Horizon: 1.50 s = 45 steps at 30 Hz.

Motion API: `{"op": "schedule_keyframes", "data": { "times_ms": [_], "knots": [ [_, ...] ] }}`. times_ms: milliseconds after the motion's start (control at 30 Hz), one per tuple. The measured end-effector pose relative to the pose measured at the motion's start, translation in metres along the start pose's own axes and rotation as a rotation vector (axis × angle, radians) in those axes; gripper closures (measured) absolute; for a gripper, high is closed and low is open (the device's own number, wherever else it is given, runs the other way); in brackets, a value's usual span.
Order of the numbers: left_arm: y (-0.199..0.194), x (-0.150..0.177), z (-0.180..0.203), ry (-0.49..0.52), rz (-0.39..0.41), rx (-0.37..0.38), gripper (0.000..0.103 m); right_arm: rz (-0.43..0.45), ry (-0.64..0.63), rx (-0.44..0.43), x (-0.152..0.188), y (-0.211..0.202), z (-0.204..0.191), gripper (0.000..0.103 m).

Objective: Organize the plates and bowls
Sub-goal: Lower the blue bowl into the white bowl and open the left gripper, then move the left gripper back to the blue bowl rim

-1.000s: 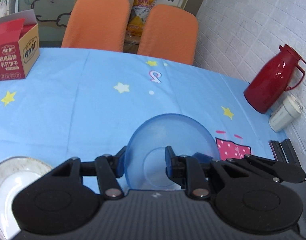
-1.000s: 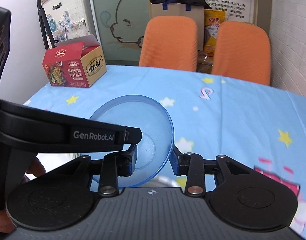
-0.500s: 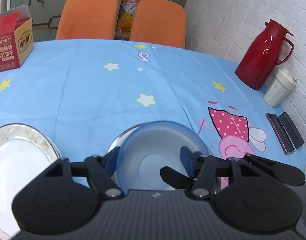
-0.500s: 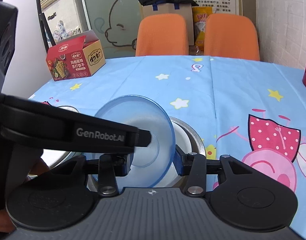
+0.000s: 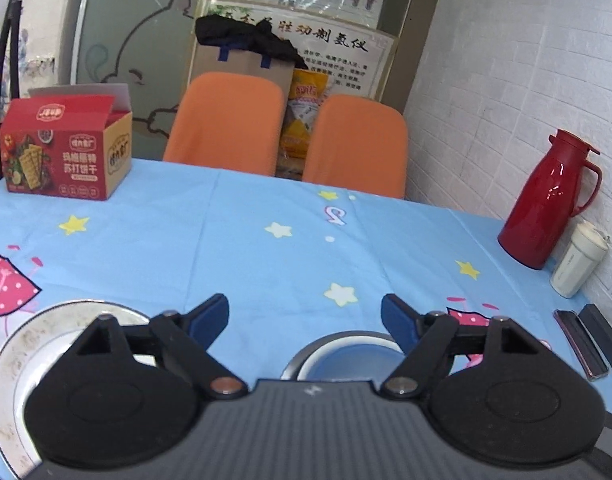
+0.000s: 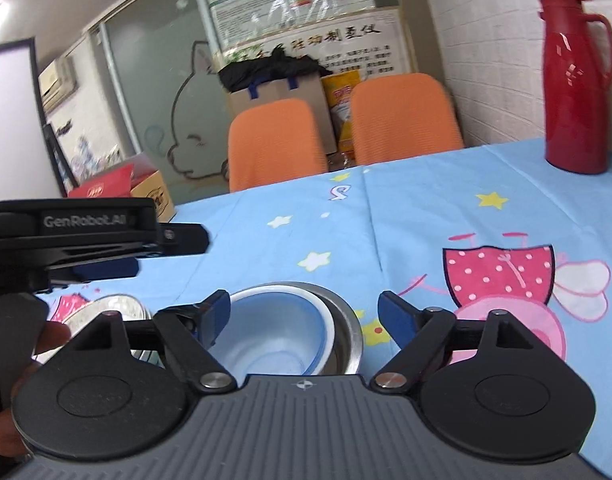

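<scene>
A blue translucent bowl (image 6: pixel 278 340) sits nested inside a steel bowl (image 6: pixel 346 328) on the blue tablecloth; both also show in the left wrist view, the blue bowl (image 5: pixel 346 362) inside the steel bowl (image 5: pixel 338 338). A white plate with a patterned rim (image 5: pixel 14 356) lies to their left; its edge shows in the right wrist view (image 6: pixel 114 304). My left gripper (image 5: pixel 305 316) is open and empty above the bowls. My right gripper (image 6: pixel 304 314) is open and empty just over the nested bowls. The left gripper's body (image 6: pixel 86 236) shows at the left of the right wrist view.
A red thermos (image 5: pixel 546 204) and a white cup (image 5: pixel 578 264) stand at the right by the wall, with two dark phones (image 5: pixel 590 340) near the table edge. A red snack box (image 5: pixel 66 148) is far left. Two orange chairs (image 5: pixel 226 128) stand behind the table.
The blue bowl, held between the grippers, came down into the steel bowl and was let go. Both grippers opened and drew back upward.
</scene>
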<state>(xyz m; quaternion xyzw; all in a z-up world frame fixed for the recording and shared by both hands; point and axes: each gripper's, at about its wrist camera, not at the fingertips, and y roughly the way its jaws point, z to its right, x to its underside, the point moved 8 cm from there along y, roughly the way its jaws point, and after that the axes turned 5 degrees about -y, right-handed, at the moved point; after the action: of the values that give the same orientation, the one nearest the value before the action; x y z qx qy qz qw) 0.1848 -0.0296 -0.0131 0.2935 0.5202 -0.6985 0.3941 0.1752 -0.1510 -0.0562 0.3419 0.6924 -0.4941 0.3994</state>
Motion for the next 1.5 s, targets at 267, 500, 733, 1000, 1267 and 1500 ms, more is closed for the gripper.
{"op": "schedule_keyframes", "data": {
  "times_ms": [267, 500, 733, 1000, 1267, 1500],
  "knots": [
    [0.018, 0.018, -0.01, 0.057, -0.066, -0.047, 0.025, -0.033, -0.013, 0.028, 0.014, 0.016, 0.007, 0.0],
    [0.037, 0.034, -0.008, 0.126, -0.195, -0.005, 0.025, -0.09, -0.023, 0.033, 0.022, 0.024, 0.009, 0.0],
    [0.057, 0.041, -0.004, 0.202, -0.301, 0.029, 0.025, -0.129, -0.055, 0.025, 0.024, 0.03, 0.008, 0.0],
    [0.074, 0.044, -0.003, 0.23, -0.351, 0.044, 0.024, -0.183, -0.07, 0.022, 0.032, 0.04, 0.008, 0.0],
    [0.09, 0.051, -0.003, 0.24, -0.385, 0.057, 0.024, -0.198, -0.09, 0.043, 0.036, 0.048, 0.007, 0.0],
    [0.091, 0.052, 0.0, 0.257, -0.382, 0.078, 0.023, -0.172, -0.097, 0.047, 0.037, 0.055, 0.001, 0.0]
  ]
}}
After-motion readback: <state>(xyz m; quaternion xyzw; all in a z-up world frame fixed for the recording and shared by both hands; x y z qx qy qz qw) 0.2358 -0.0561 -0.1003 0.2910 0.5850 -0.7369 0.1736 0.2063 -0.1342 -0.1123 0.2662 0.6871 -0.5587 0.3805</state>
